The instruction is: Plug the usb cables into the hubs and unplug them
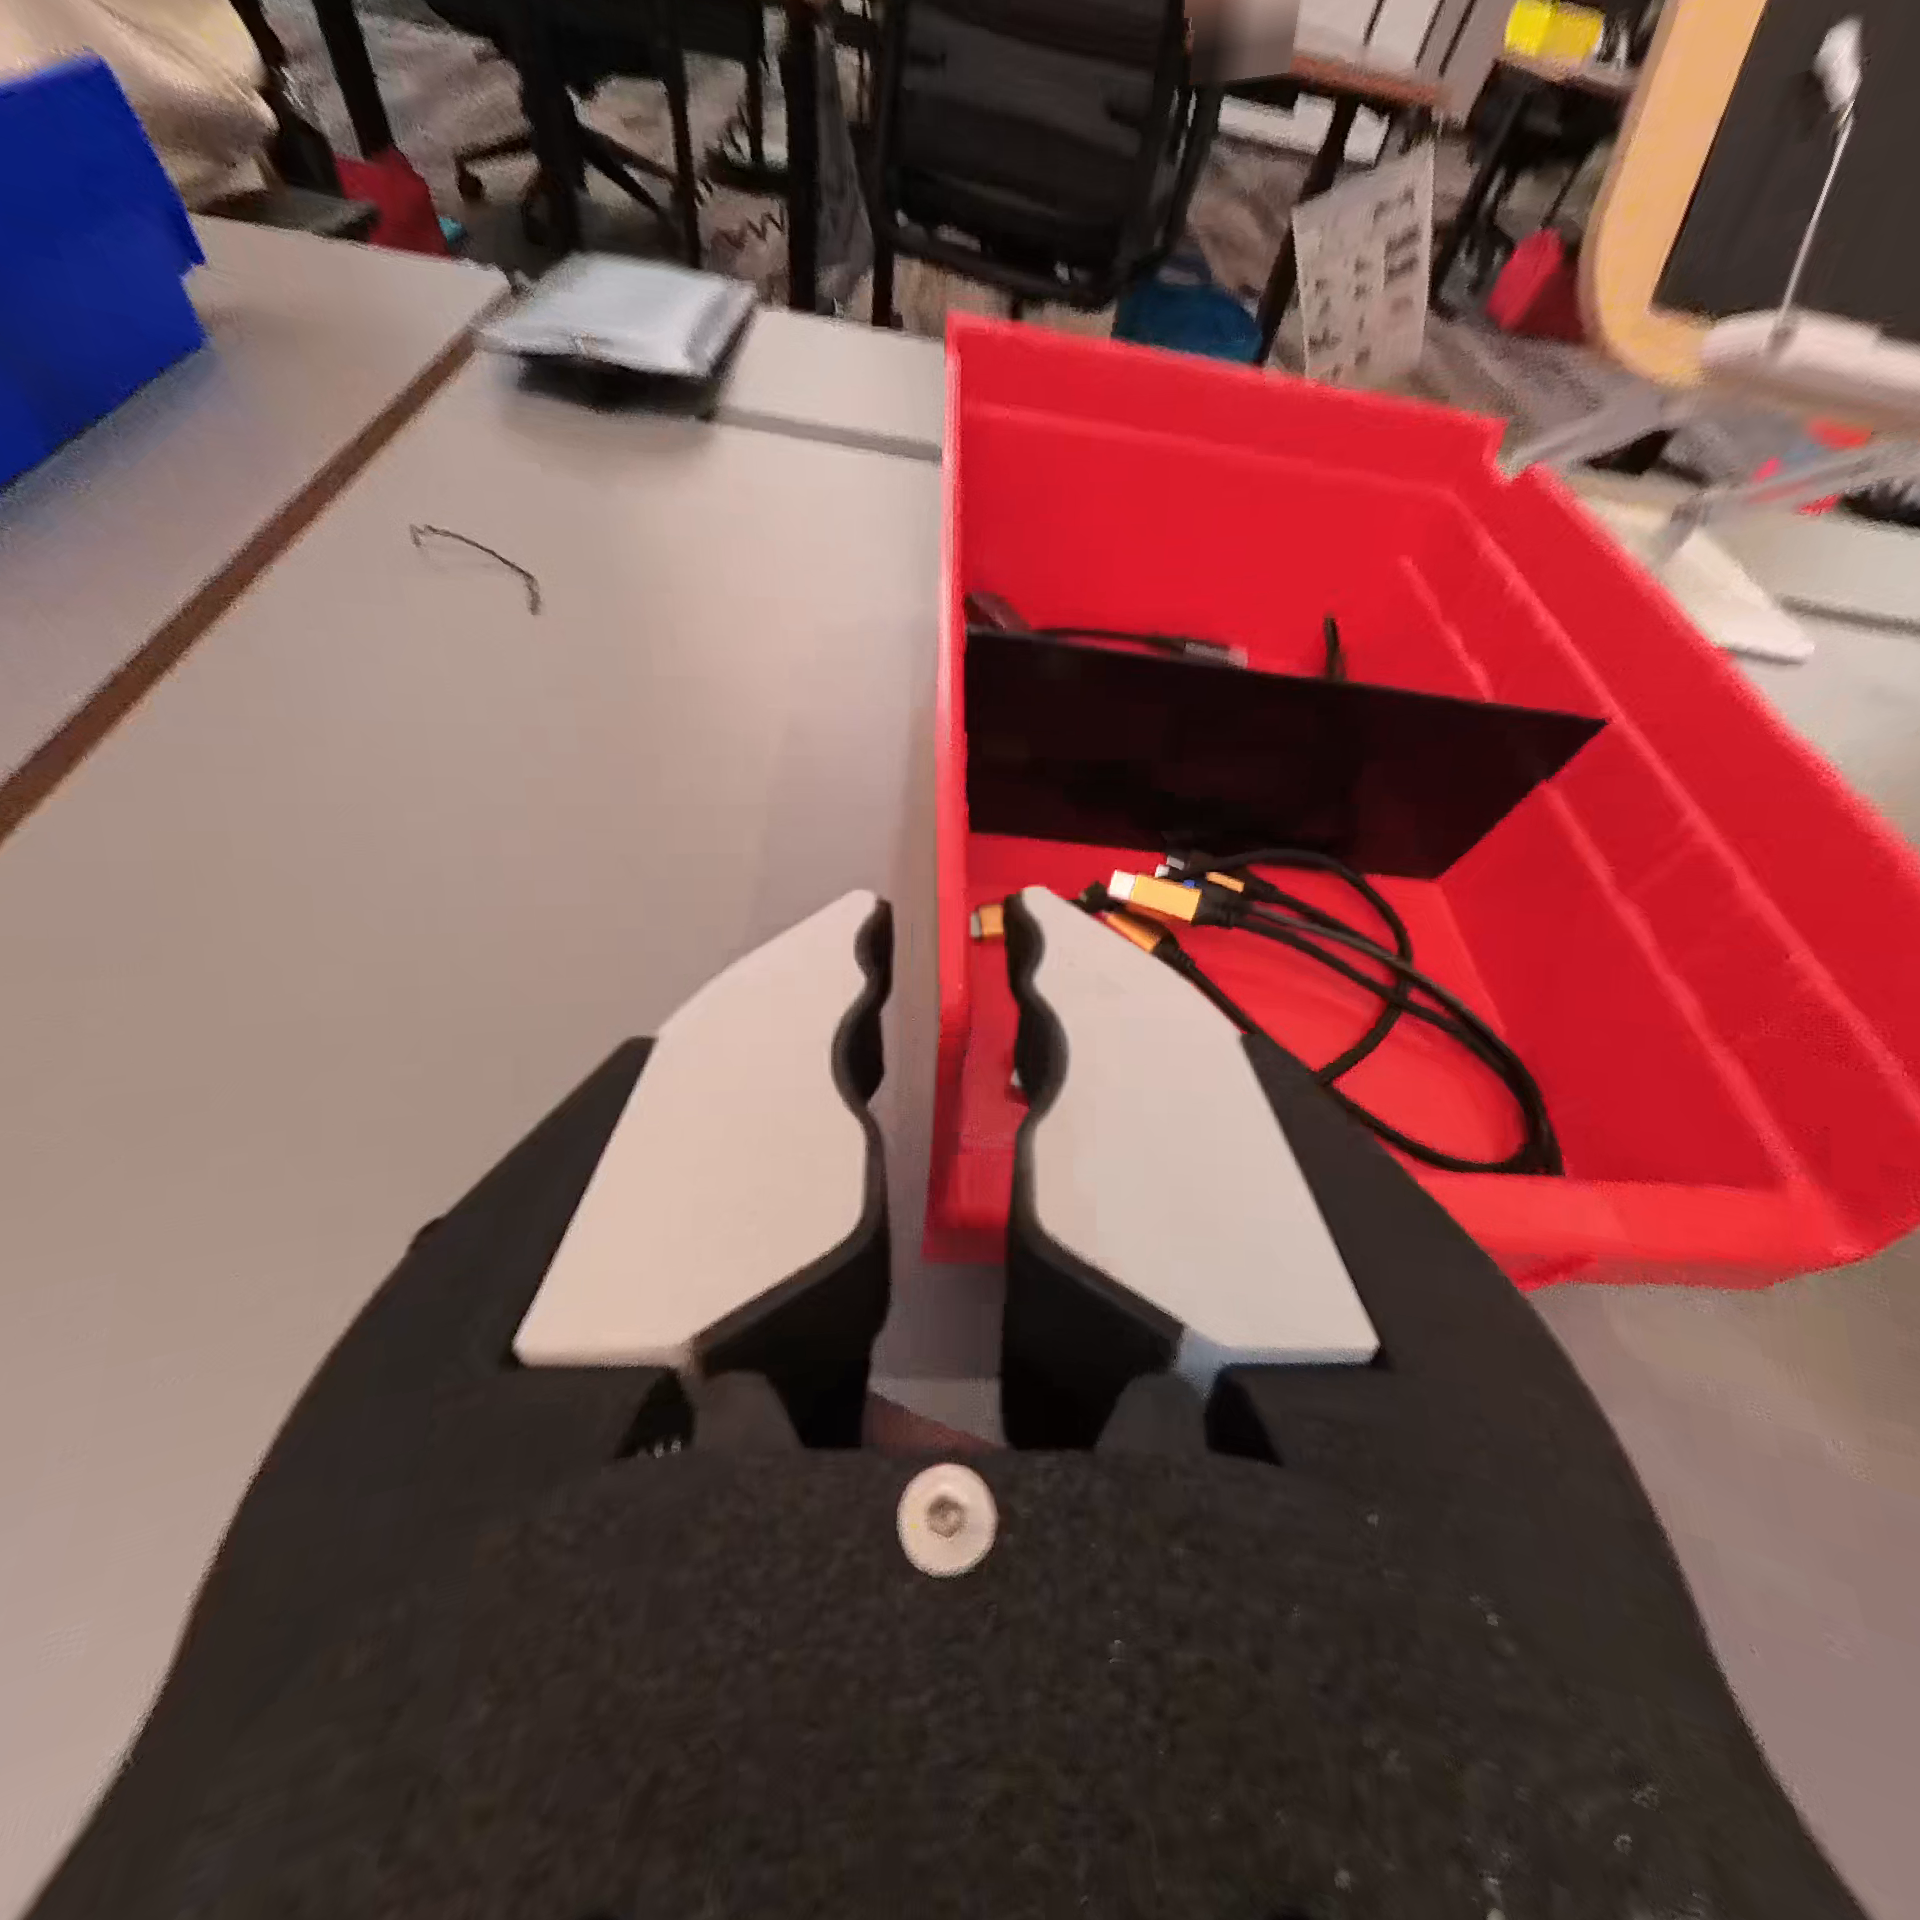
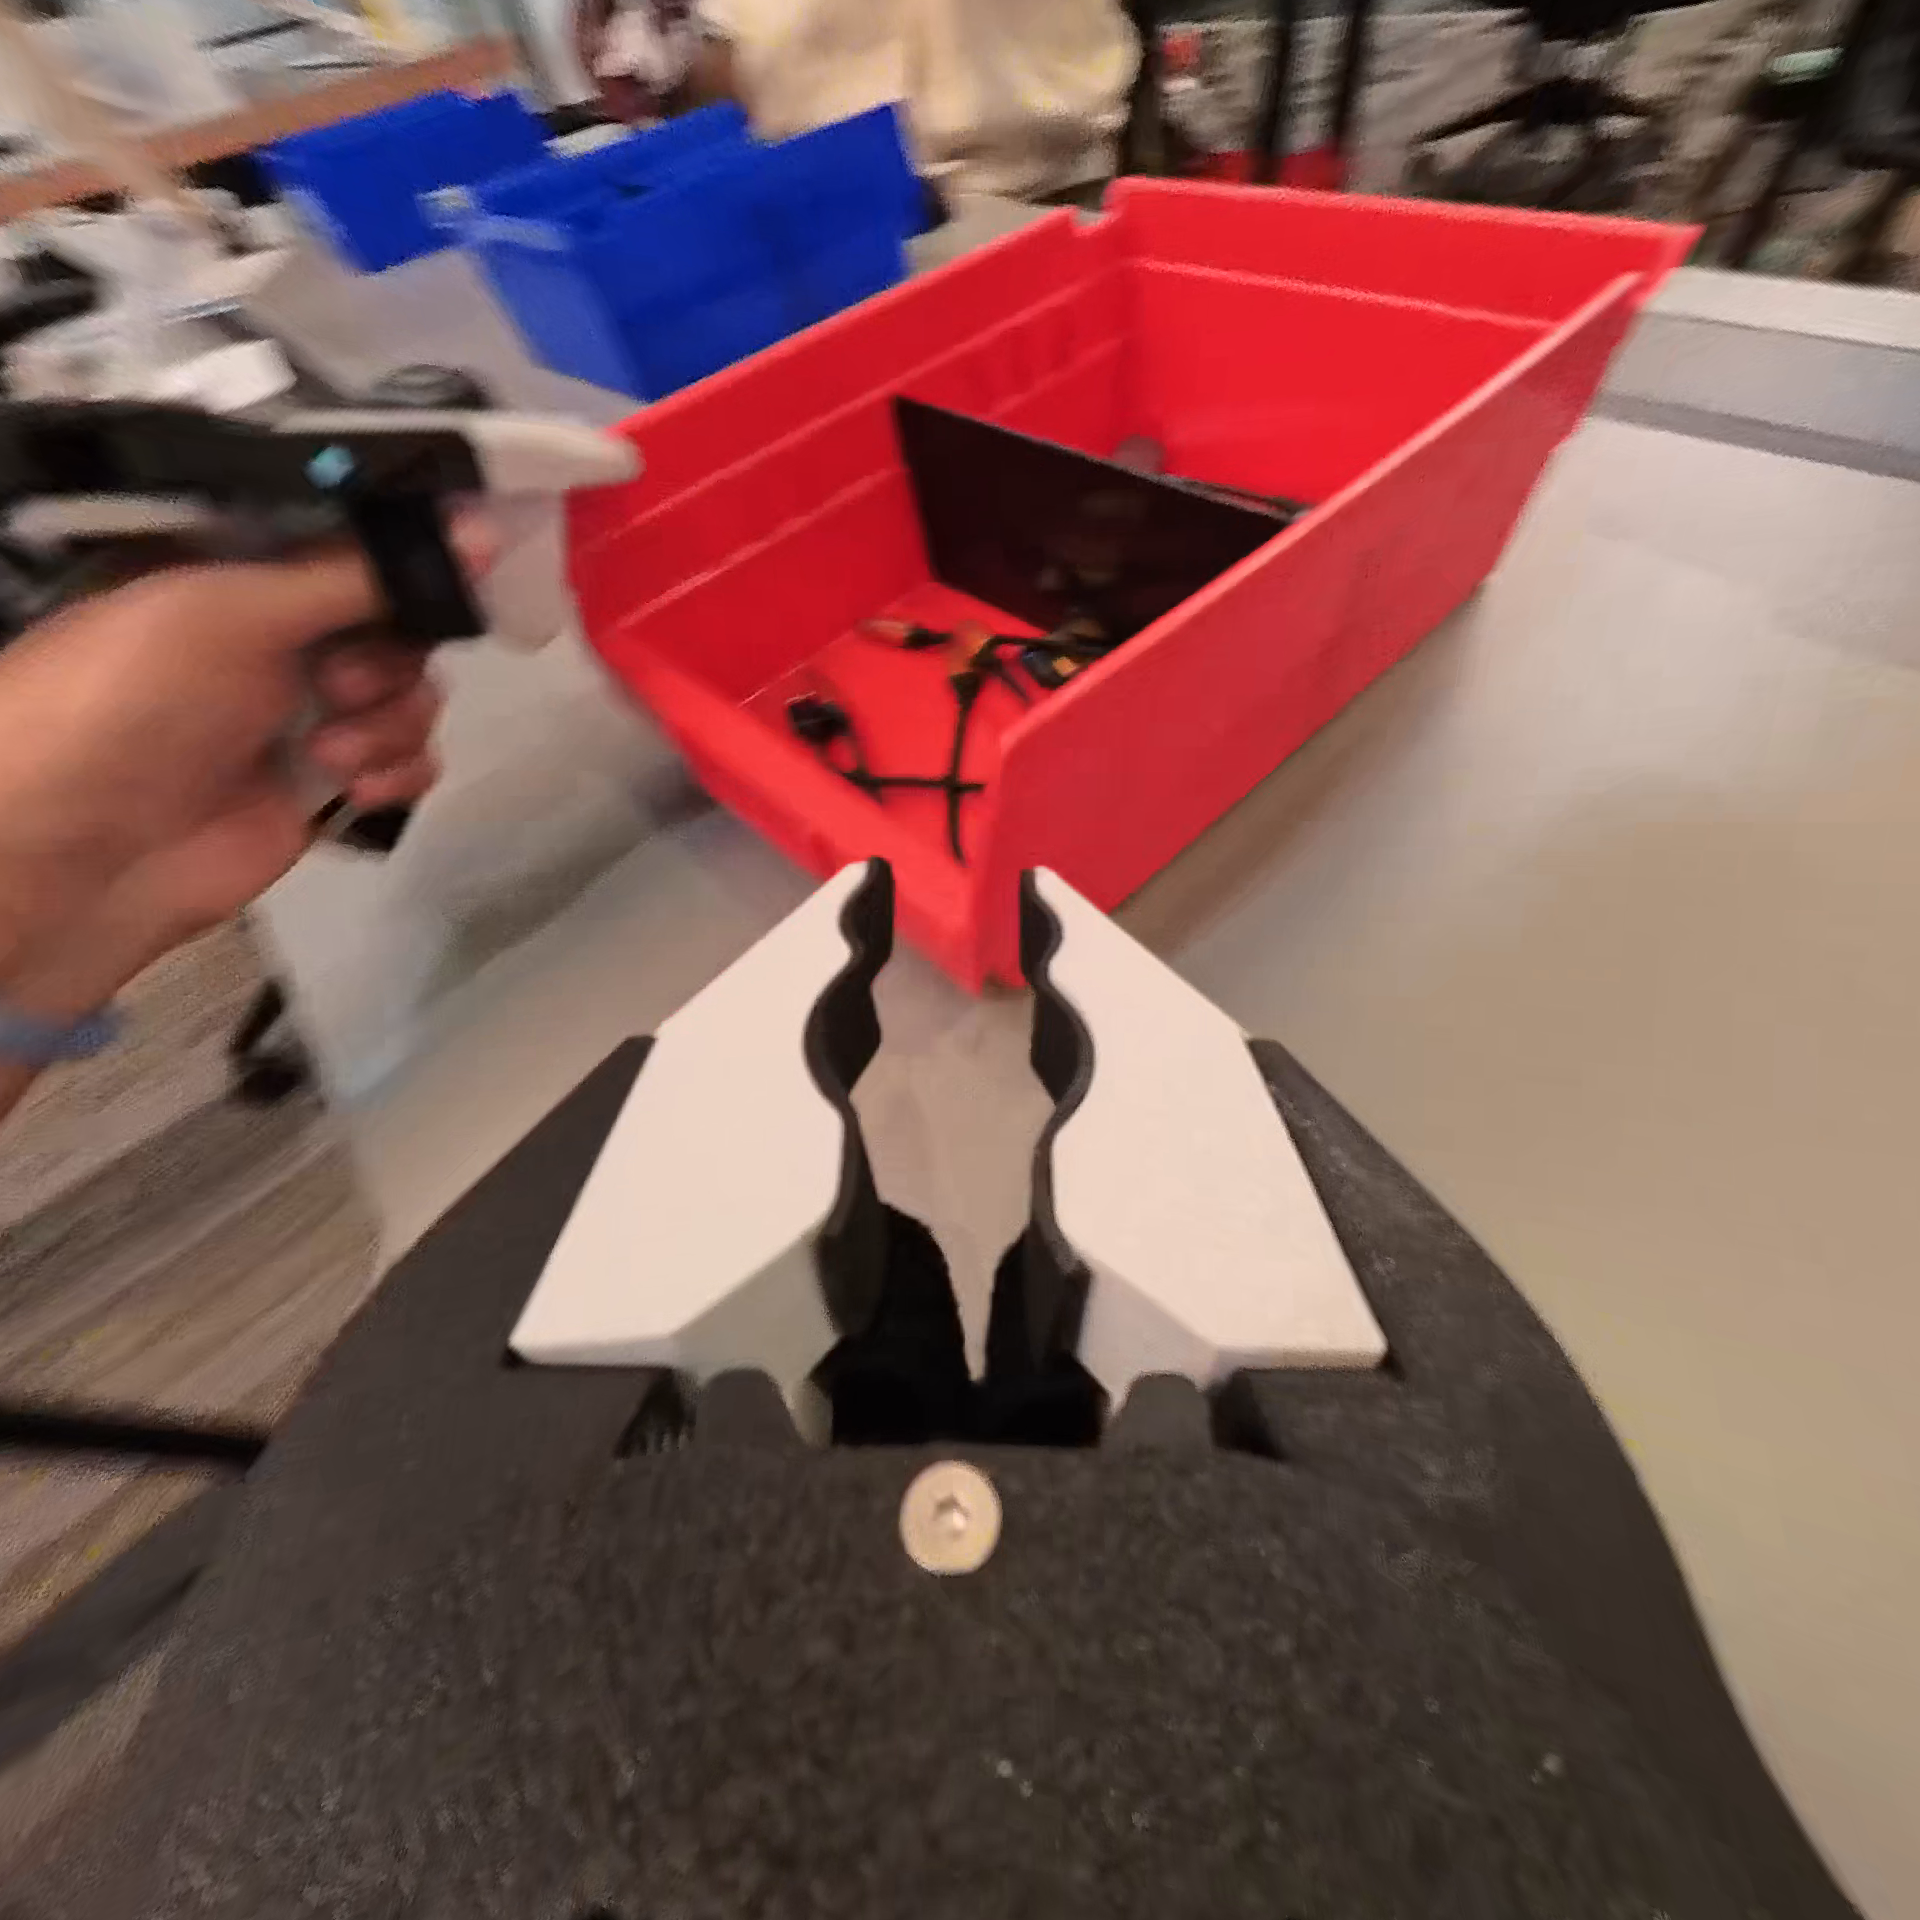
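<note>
A red plastic bin (image 1: 1714, 748) stands on a grey table (image 1: 520, 831). A black divider panel (image 1: 1247, 769) stands across its inside. In front of the panel lie black cables (image 1: 1382, 997) with orange connectors (image 1: 1153, 894). My left gripper (image 1: 951, 914) is a little open and empty, with its fingertips over the bin's near left wall. My right gripper (image 2: 956, 883) is a little open and empty, just short of the bin's (image 2: 1299, 665) near corner. The right wrist view also shows the divider (image 2: 1070, 530), the cables (image 2: 935, 727), and the left gripper (image 2: 561, 457) held in a hand beside the bin.
Blue bins (image 2: 675, 260) stand beyond the red one, and one shows at the far left (image 1: 73, 270). A grey pouch (image 1: 623, 322) lies at the table's far edge. A thin dark wire (image 1: 478, 561) lies on the table. A white stand (image 1: 1766, 416) is at the right, with chairs behind. One gripper's finger ends stand about 20 centimetres off the other's.
</note>
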Action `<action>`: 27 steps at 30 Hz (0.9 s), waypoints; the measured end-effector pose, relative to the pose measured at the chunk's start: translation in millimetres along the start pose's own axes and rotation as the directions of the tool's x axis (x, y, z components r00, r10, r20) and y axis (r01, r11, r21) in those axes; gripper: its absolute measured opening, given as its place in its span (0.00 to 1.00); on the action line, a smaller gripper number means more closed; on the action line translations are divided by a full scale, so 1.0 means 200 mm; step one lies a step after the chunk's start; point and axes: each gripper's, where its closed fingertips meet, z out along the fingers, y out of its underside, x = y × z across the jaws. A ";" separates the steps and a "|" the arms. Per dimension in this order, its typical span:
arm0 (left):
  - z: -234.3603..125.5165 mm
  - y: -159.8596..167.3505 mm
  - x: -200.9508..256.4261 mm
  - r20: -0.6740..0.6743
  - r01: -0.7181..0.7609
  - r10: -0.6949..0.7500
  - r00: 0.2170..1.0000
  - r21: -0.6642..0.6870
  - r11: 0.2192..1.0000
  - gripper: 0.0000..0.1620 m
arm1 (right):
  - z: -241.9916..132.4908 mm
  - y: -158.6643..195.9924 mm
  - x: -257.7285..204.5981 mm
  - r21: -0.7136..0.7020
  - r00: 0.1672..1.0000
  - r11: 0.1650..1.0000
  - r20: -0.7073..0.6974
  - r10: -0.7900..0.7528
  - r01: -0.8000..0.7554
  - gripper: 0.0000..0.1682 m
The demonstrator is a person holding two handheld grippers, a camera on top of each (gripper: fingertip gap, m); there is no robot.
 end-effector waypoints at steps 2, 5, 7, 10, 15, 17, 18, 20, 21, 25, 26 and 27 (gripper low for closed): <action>-0.09 -0.09 -0.02 0.049 0.013 -0.018 0.999 0.097 0.995 0.16 | -0.21 0.03 0.03 0.015 0.996 0.999 0.082 -0.035 0.034 0.16; -0.25 -0.17 -0.02 0.194 -0.007 -0.040 0.980 0.237 0.972 0.16 | -0.55 0.06 0.29 0.070 0.996 0.993 0.011 -0.093 0.092 0.16; -0.35 -0.16 0.05 0.276 -0.067 -0.009 0.961 0.268 0.961 0.15 | -0.80 0.08 0.55 0.100 0.989 0.991 -0.129 -0.077 0.090 0.16; -0.38 -0.01 0.33 0.203 -0.197 0.161 0.966 0.175 0.965 0.14 | -1.20 0.12 0.88 0.170 0.962 0.985 -0.272 0.018 0.030 0.19; -0.30 0.27 0.73 -0.073 -0.197 0.196 0.978 -0.008 0.980 0.13 | -1.76 0.32 1.45 0.345 0.793 0.938 -0.561 0.240 -0.040 0.18; -0.27 0.29 0.75 -0.045 -0.269 0.268 0.962 -0.021 0.963 0.14 | -1.81 0.35 1.58 0.392 0.760 0.907 -0.540 0.362 -0.154 0.20; -0.25 0.29 0.74 -0.019 -0.302 0.302 0.953 -0.025 0.953 0.14 | -1.82 0.39 1.64 0.388 0.744 0.901 -0.540 0.393 -0.194 0.22; -0.23 0.30 0.71 -0.005 -0.309 0.310 0.951 -0.048 0.950 0.13 | -1.81 0.47 1.73 0.377 0.700 0.891 -0.565 0.437 -0.252 0.22; -0.22 0.31 0.70 -0.006 -0.299 0.299 0.954 -0.056 0.953 0.13 | -1.80 0.49 1.74 0.371 0.697 0.886 -0.556 0.452 -0.279 0.22; -0.21 0.30 0.67 0.005 -0.303 0.304 0.953 -0.051 0.951 0.13 | -1.77 0.50 1.74 0.344 0.700 0.905 -0.580 0.416 -0.252 0.21; -0.21 0.30 0.66 0.009 -0.307 0.308 0.951 -0.055 0.950 0.13 | -1.77 0.51 1.75 0.333 0.697 0.911 -0.593 0.403 -0.244 0.21; -0.21 0.29 0.66 0.012 -0.309 0.311 0.951 -0.054 0.949 0.13 | -1.77 0.51 1.74 0.328 0.700 0.913 -0.593 0.398 -0.241 0.21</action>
